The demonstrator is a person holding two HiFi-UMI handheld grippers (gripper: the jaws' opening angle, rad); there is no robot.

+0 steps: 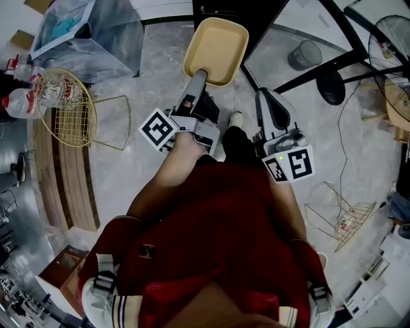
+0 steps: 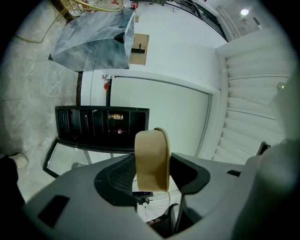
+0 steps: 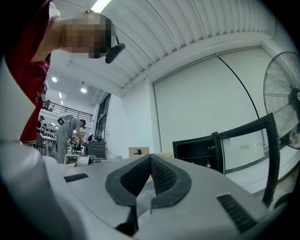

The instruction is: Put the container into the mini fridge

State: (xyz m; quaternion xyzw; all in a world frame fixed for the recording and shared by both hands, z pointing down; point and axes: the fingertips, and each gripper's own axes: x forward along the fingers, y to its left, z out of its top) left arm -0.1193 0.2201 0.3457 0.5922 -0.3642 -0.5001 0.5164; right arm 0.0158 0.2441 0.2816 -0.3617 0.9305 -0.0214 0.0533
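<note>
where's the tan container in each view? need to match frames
Head view: container at top centre, gripped at its near edge by the left claw.
Left gripper view: dead centre, edge-on between the jaws.
Right gripper view: not clearly in it.
Shared landmark: the black mini fridge, door open.

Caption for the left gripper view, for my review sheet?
Left gripper holds the tan container edge-on, facing the open mini fridge.
</note>
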